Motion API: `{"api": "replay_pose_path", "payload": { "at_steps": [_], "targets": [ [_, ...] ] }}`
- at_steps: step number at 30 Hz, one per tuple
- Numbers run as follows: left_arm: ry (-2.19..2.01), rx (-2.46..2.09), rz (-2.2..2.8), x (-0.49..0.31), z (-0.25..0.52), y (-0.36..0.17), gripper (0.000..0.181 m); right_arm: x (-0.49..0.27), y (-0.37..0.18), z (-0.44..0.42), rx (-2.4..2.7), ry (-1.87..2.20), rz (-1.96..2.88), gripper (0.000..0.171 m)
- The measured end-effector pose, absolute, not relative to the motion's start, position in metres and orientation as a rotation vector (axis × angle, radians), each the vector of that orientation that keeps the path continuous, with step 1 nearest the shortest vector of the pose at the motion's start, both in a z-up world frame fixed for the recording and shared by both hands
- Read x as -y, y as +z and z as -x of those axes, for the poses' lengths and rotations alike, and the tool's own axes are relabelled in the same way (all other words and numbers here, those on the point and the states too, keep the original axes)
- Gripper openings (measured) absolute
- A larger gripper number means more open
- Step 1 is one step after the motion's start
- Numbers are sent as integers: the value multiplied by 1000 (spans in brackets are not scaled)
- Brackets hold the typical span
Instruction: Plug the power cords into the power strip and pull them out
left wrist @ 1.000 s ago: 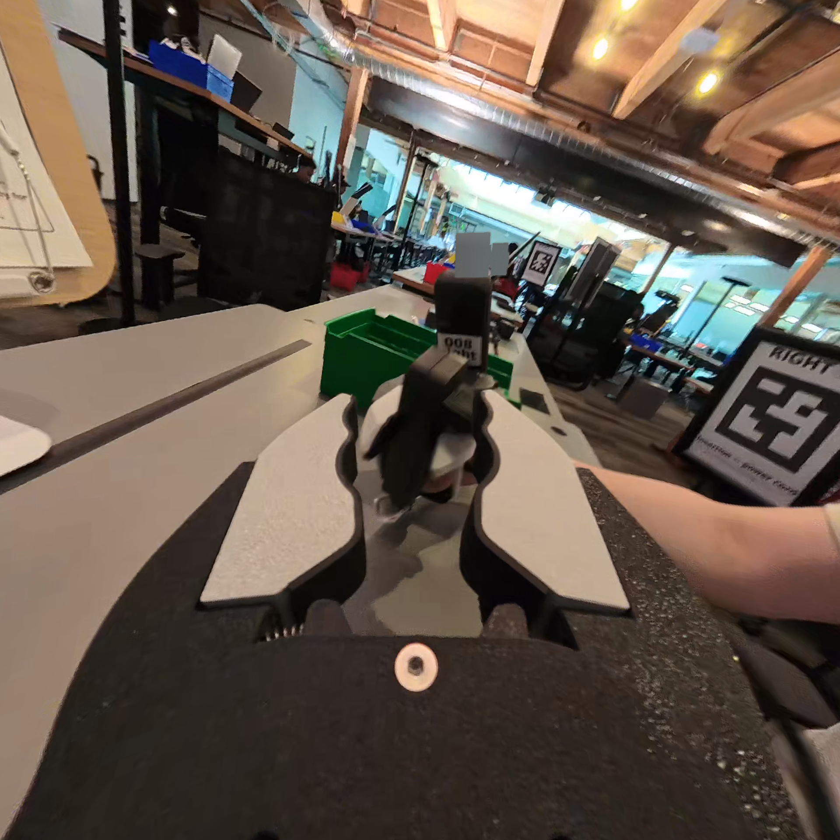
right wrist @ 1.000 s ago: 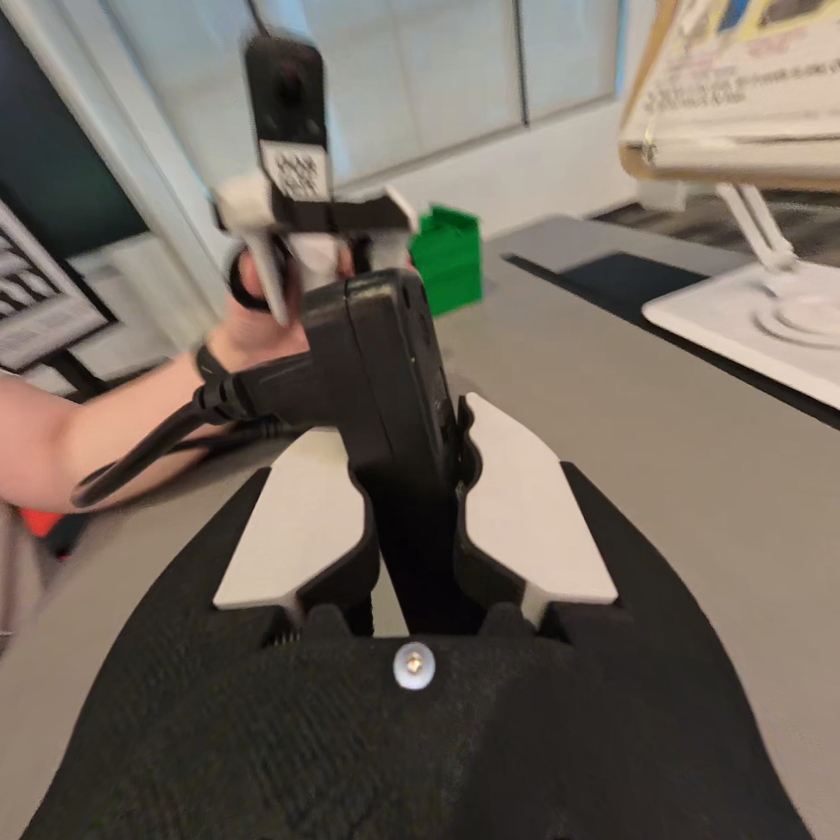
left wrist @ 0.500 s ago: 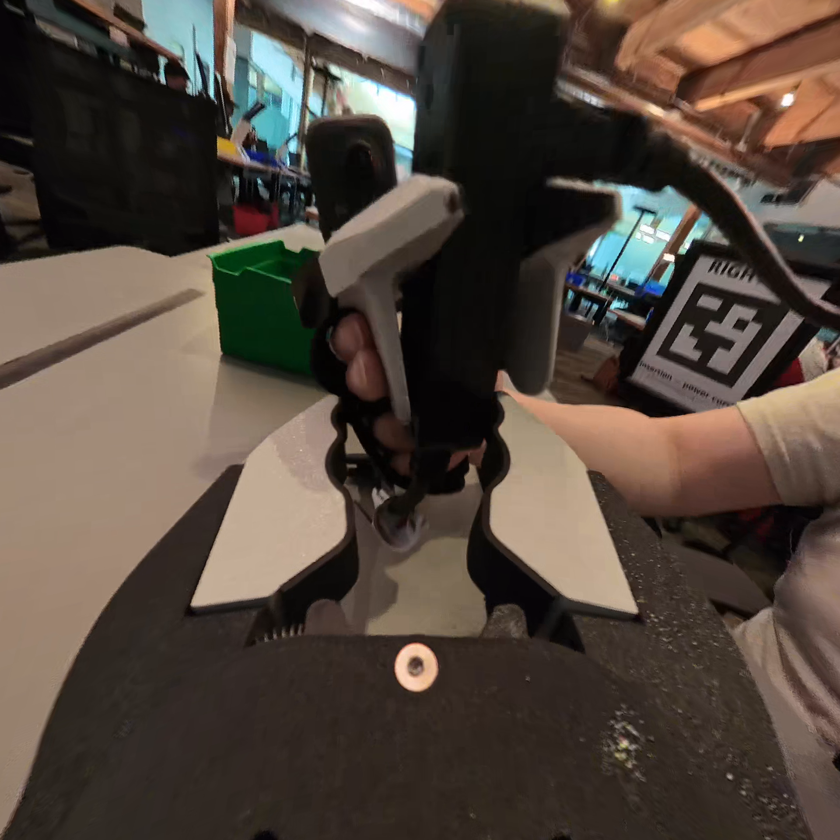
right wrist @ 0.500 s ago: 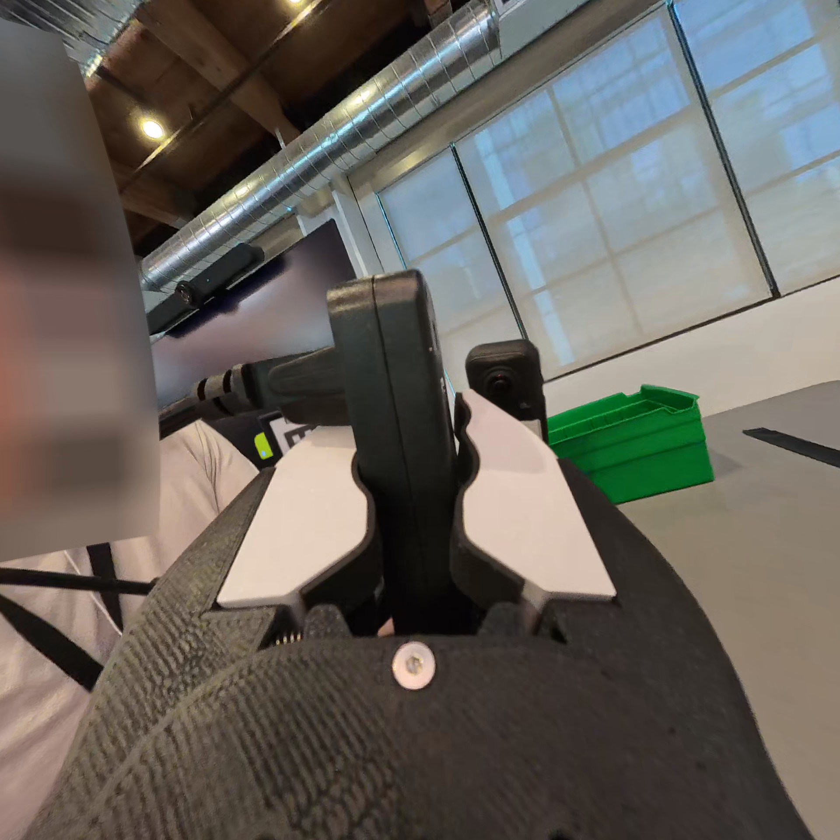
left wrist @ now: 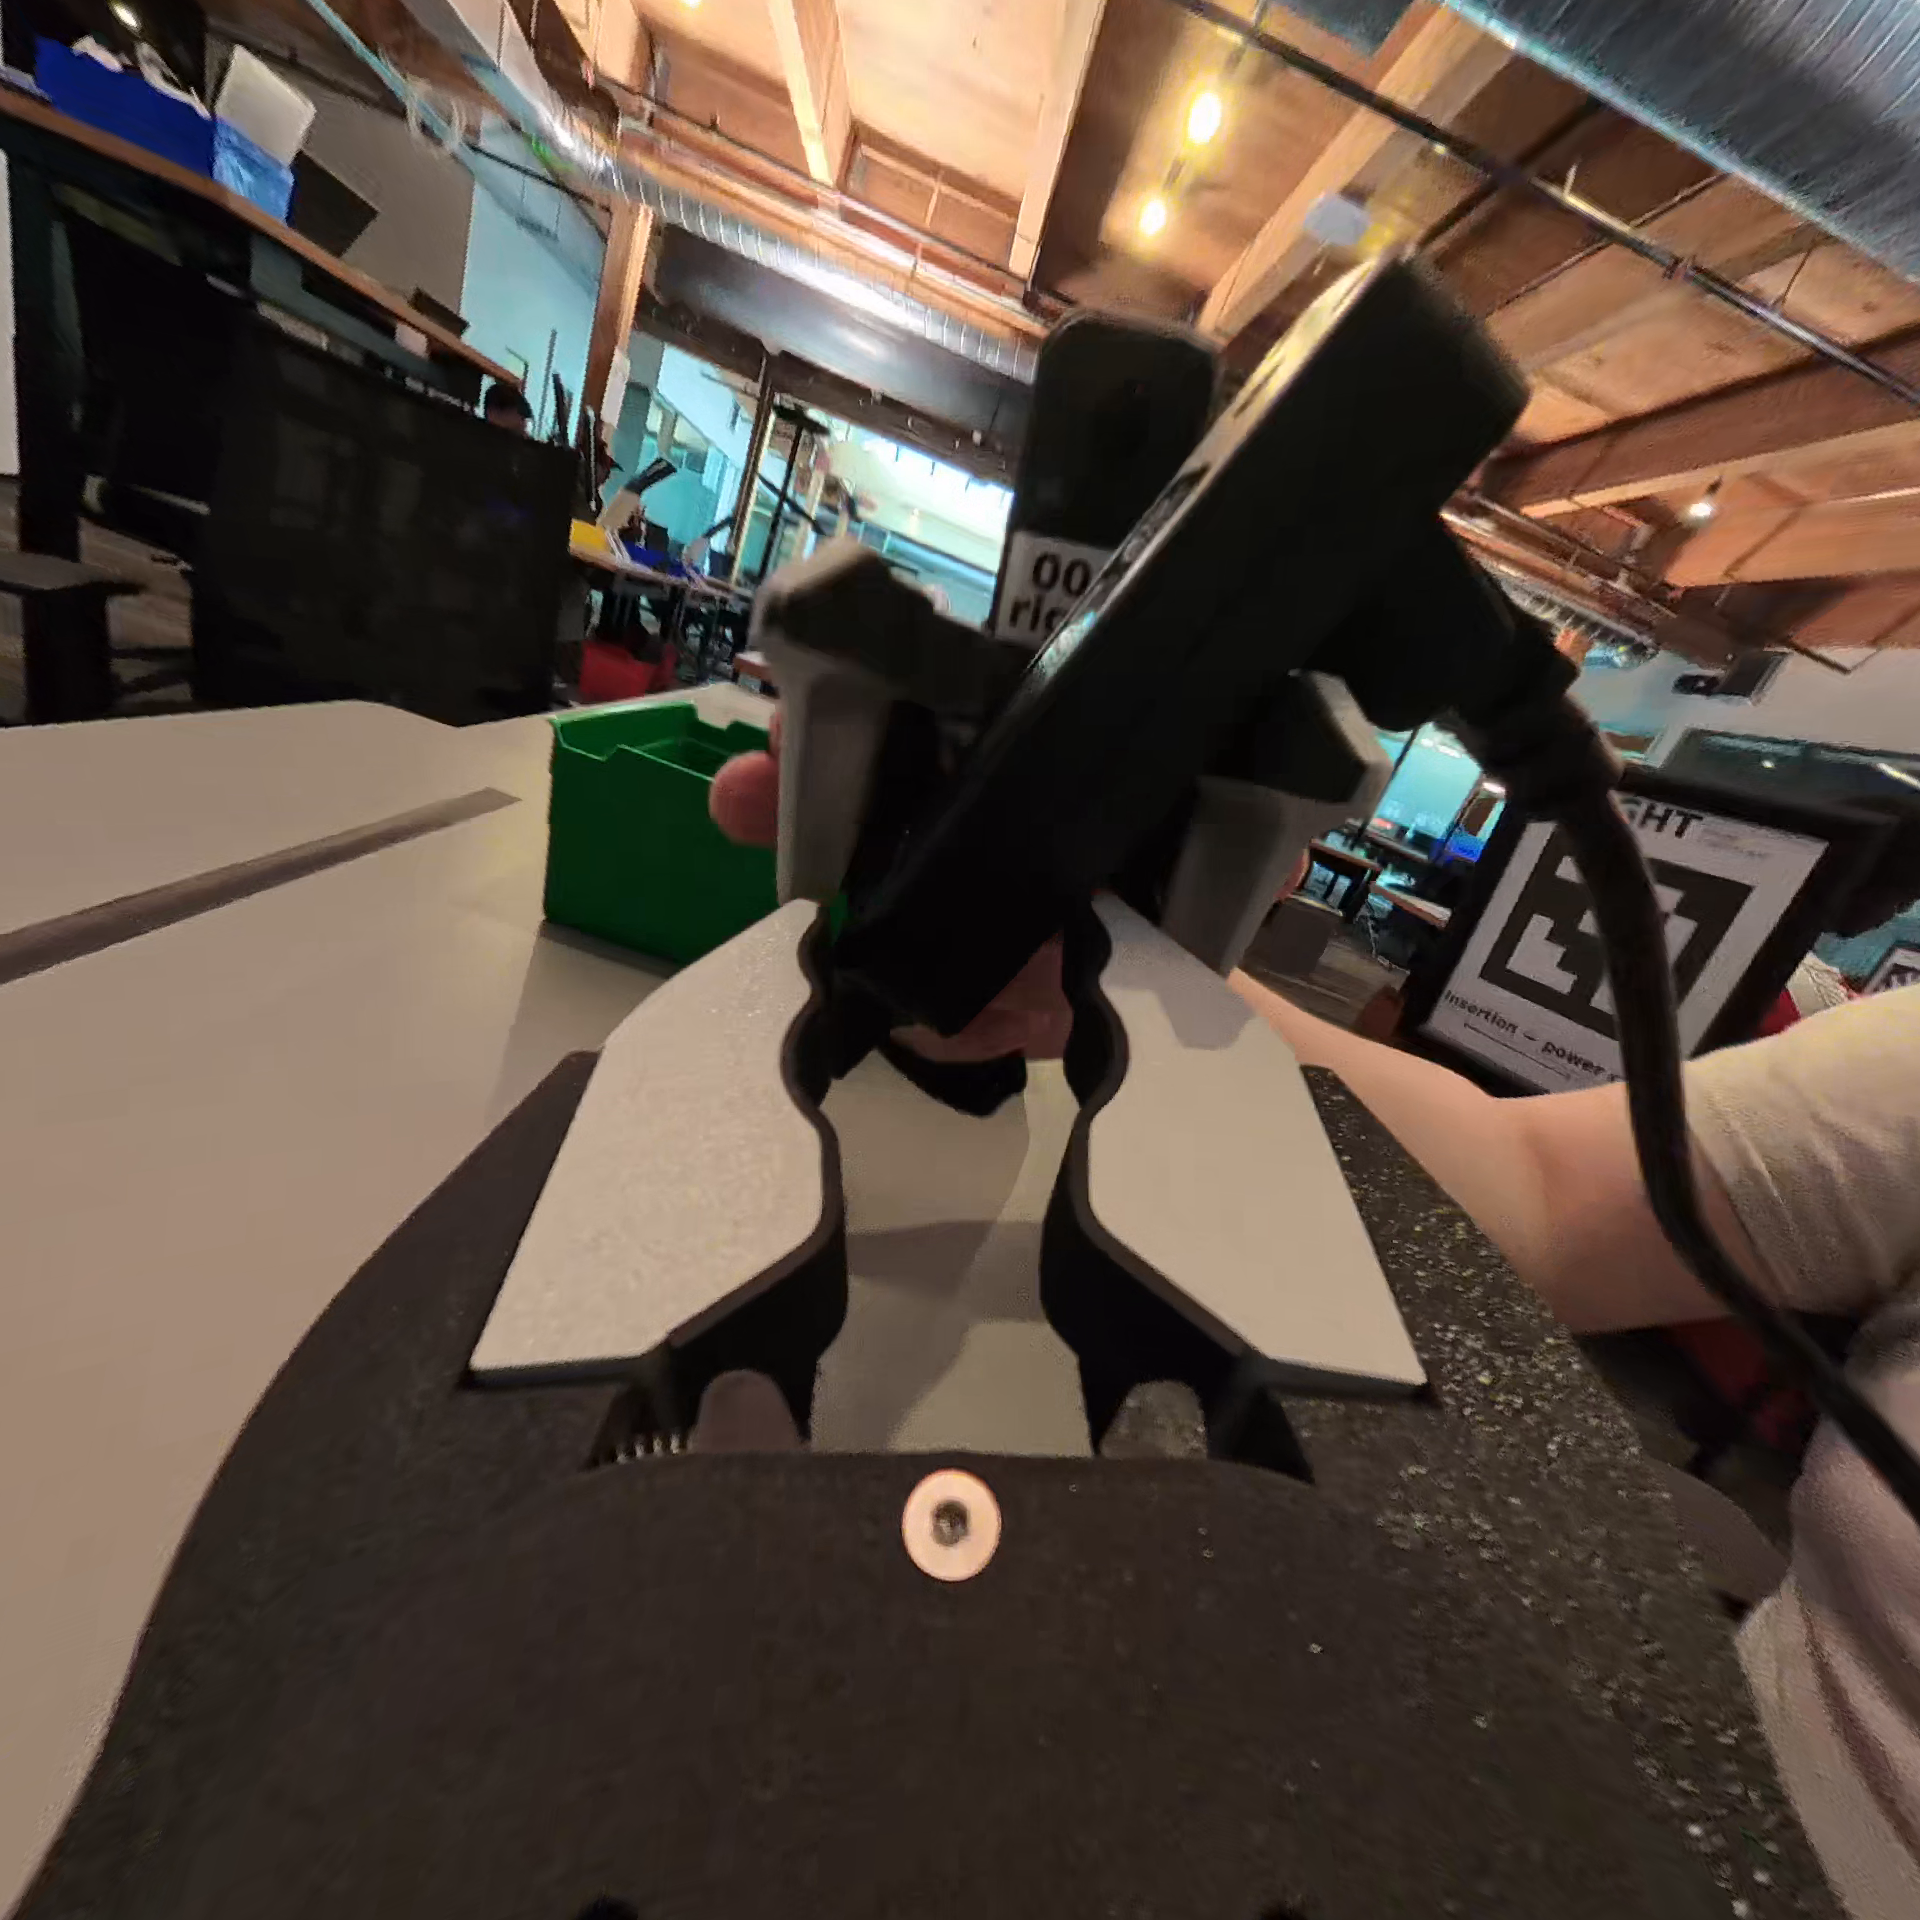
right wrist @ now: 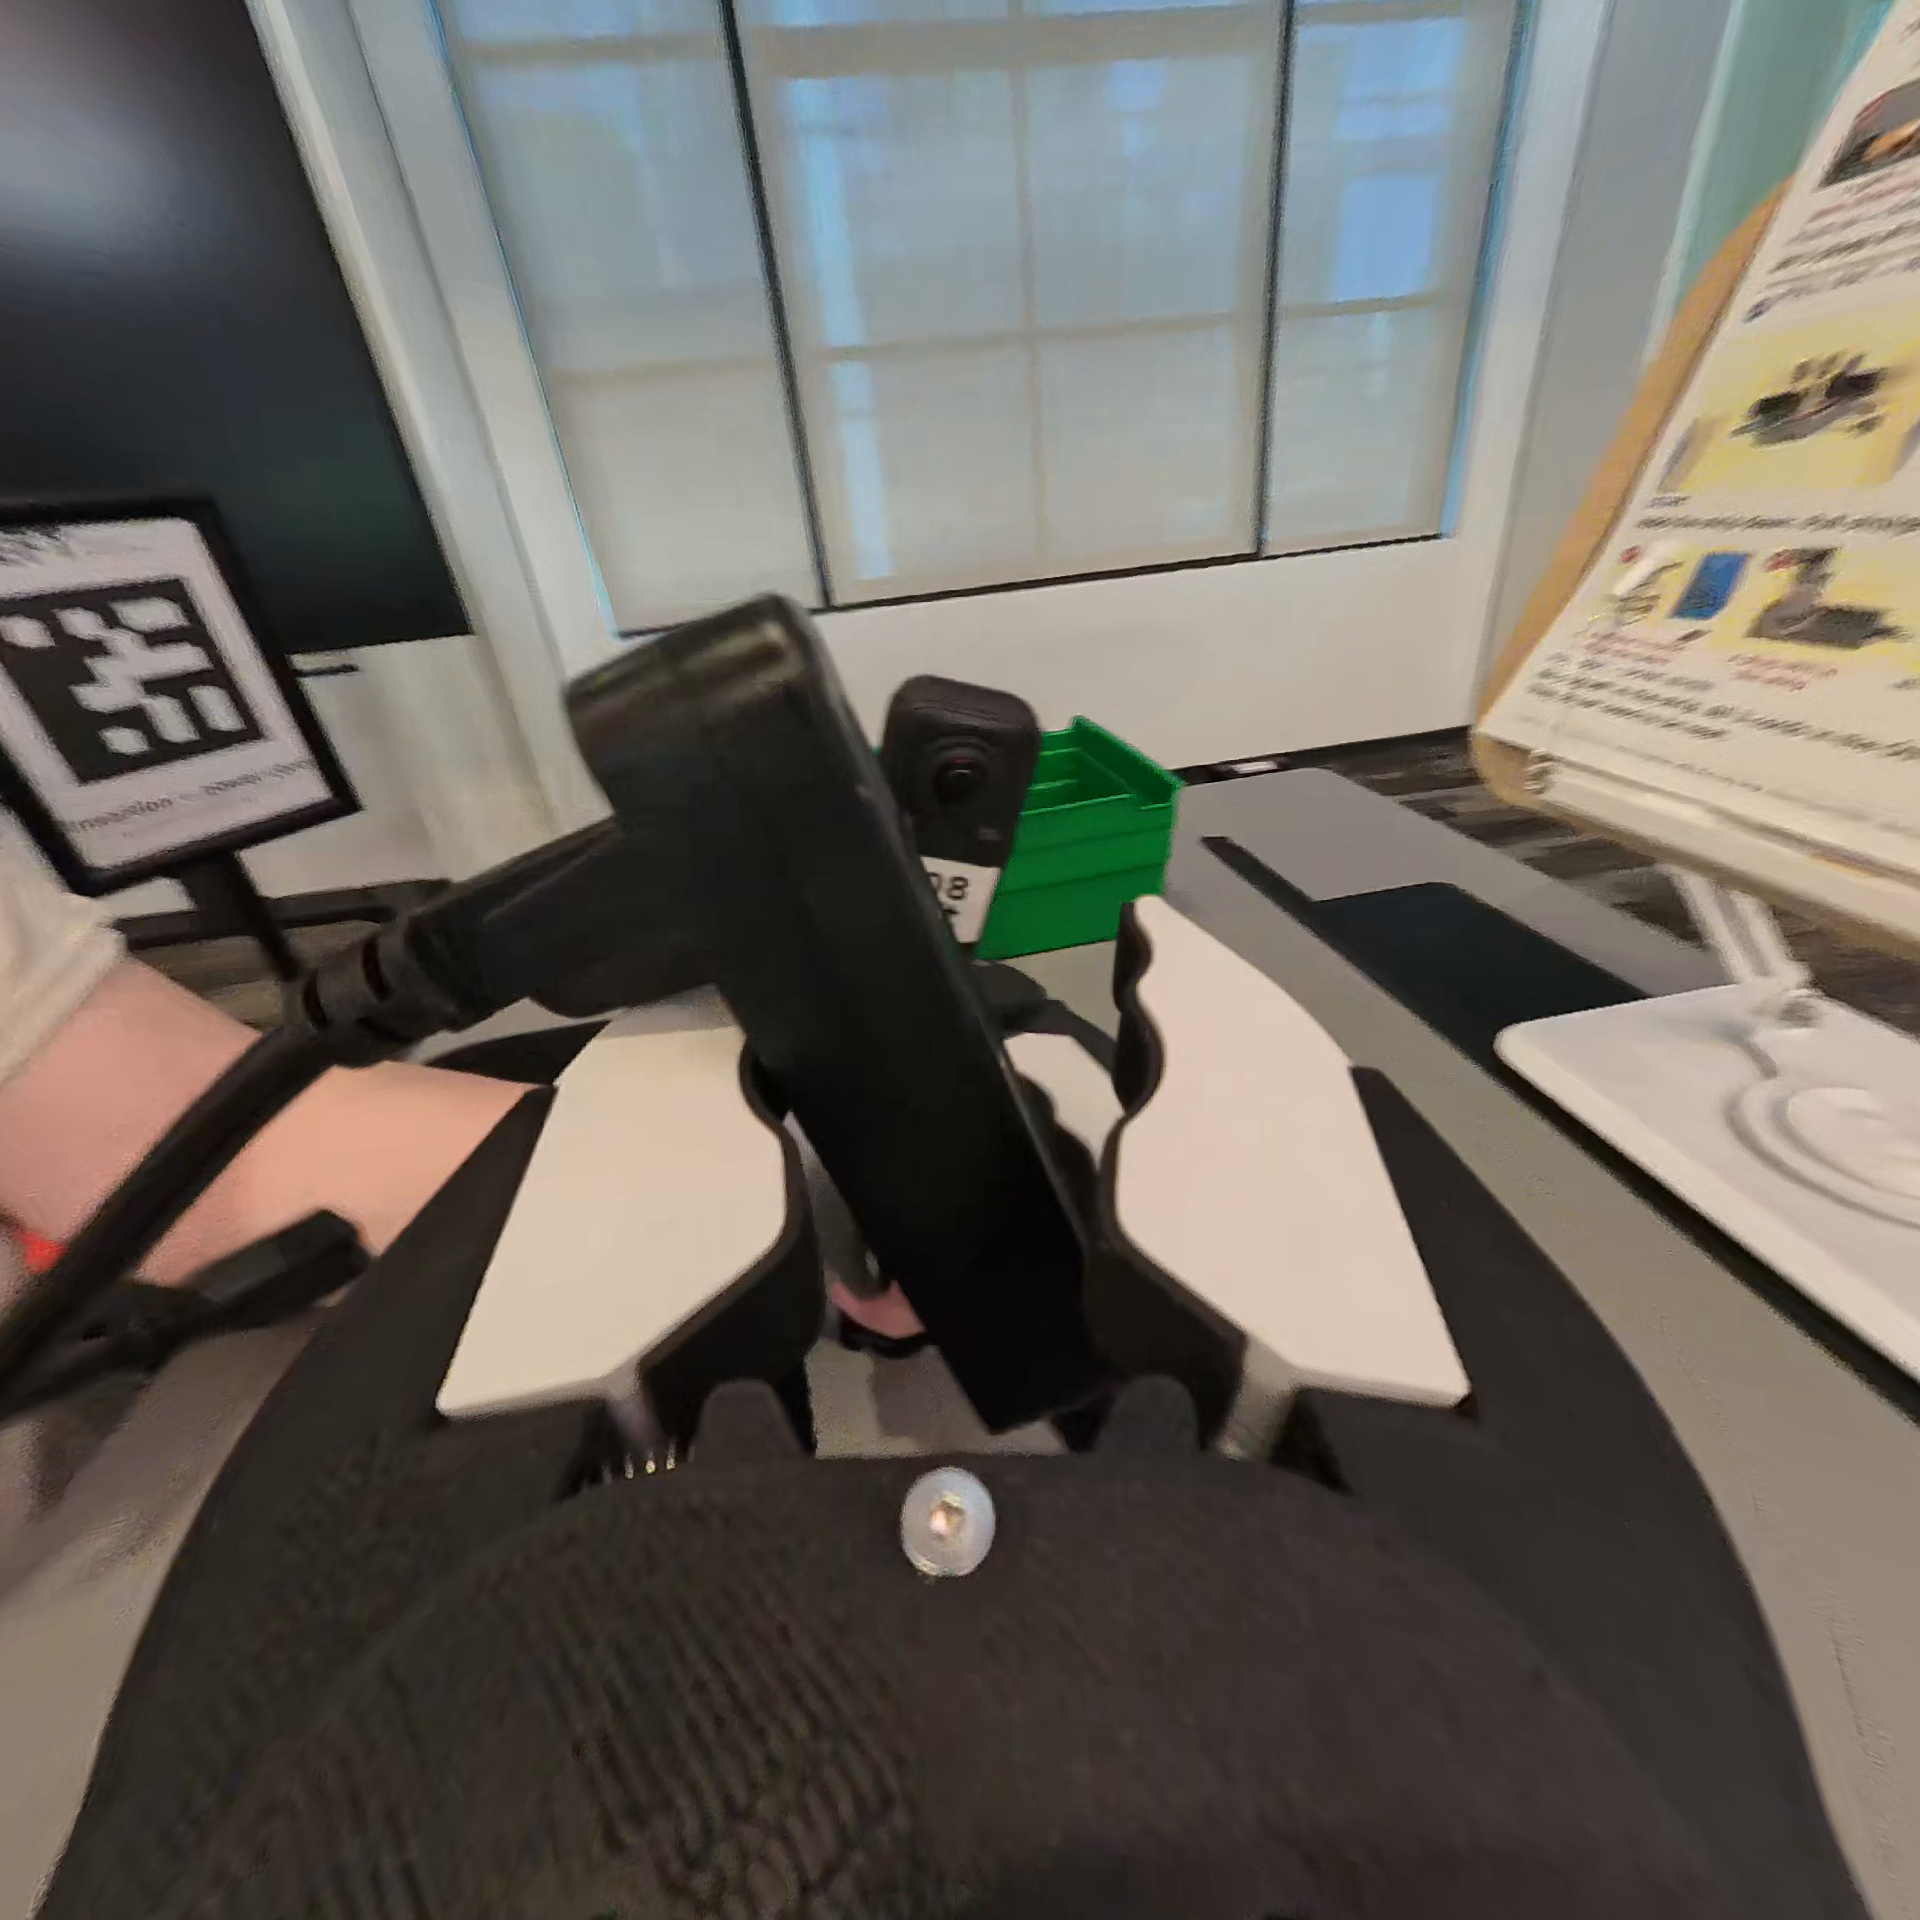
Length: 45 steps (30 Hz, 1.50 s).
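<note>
The black power strip (left wrist: pixel 1195 644) hangs tilted in the air between my two grippers, which face each other. In the right wrist view the strip (right wrist: pixel 862 987) leans against the left finger, clear of the right one. My right gripper (right wrist: pixel 935 997) is open around it. The strip's own cord (right wrist: pixel 468 945) leaves its far end, and it also shows in the left wrist view (left wrist: pixel 1642 987). My left gripper (left wrist: pixel 945 966) is open, with bare table between its fingers. The strip's lower end shows just past its tips. The right gripper's grey fingers (left wrist: pixel 821 748) flank the strip. No loose plug is in view.
A green bin (left wrist: pixel 634 821) stands on the grey table (left wrist: pixel 260 1039) behind the grippers, also in the right wrist view (right wrist: pixel 1081 831). A white stand base (right wrist: pixel 1714 1122) and a dark mat (right wrist: pixel 1455 956) lie to the right. A marker board (right wrist: pixel 135 686) and the person's arm (left wrist: pixel 1455 1174) are alongside. The left gripper's tips are roughly 6 cm from the right gripper's.
The right gripper was shut on the upright strip; now its fingers are spread and the strip has tipped sideways. The right gripper swung up, then back level. The two grippers came close together.
</note>
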State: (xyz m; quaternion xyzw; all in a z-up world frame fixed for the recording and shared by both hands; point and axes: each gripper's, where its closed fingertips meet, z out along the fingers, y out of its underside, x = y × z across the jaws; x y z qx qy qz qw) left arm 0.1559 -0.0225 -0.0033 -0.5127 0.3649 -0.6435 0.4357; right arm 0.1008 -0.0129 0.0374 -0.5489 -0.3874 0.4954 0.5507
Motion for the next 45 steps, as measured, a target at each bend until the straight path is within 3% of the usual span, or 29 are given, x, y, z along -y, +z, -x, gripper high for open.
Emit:
{"api": "replay_pose_path", "payload": {
  "at_steps": [4,6,11,15,18,20,25,28,35,40,45],
  "targets": [
    [-1463,-969,1325,19,-158,-14,56,7,14,-93,910,1237,1395,81],
    [-1314,-1019,1369,14,-160,-25,43,8,6,-92,953,1207,1401,82],
    [-1069,-972,1394,-7,-145,-26,41,-10,-12,-110,913,1143,1594,93],
    [-930,-803,1471,-36,-118,-24,41,-47,-12,-166,646,995,1671,89],
    [-738,-634,1579,-62,-93,-30,41,-44,39,-188,403,1121,1446,71],
    [-642,-565,1613,-71,-81,-32,41,-25,60,-168,434,1139,1372,68],
    [-477,-563,1617,-73,-80,-33,41,-12,28,-96,670,816,1548,66],
    [-536,-493,1618,-73,-79,-33,42,-30,12,-93,684,575,1626,30],
    [-674,-634,1601,-69,-84,-29,52,-37,2,-105,716,457,1657,26],
    [-787,-755,1383,-43,-76,19,60,-44,-6,-115,728,401,1679,25],
    [-650,-970,1385,-23,-93,27,80,-44,-13,-110,796,223,1675,25]
  ]
}}
